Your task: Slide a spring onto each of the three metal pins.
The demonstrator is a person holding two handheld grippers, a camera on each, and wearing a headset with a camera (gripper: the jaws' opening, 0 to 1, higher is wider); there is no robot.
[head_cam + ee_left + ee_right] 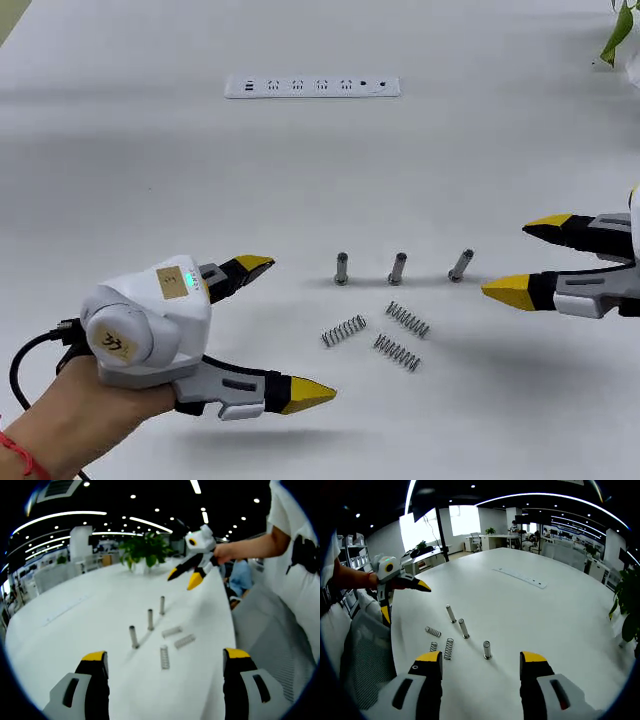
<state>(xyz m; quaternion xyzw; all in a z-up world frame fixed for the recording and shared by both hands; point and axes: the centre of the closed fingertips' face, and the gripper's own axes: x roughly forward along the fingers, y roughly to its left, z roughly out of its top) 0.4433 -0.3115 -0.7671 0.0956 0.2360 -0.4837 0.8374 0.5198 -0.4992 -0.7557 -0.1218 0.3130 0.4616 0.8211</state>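
Two grippers flank the work. Left gripper [295, 328]: jaws spread wide, empty, poised just left of the springs [343, 331], likely lining up a first pick. Three pins [397, 268] stand bare in a row on the table [150, 150]; springs lie loose just in front. Right gripper [510, 260]: jaws spread, empty, near the rightmost pin.

- My left gripper [295, 328] carries a small tan square sticker [172, 282] on top of its white housing. It bears one dark mark, too small for me to read.
- A round tan label [118, 345] sits on the rear face of the same housing. It bears dark handwritten strokes, which I cannot resolve into definite characters.
- The white power strip [312, 87] at the far side of the table shows small dark marks at its right end. No lettering there is legible.
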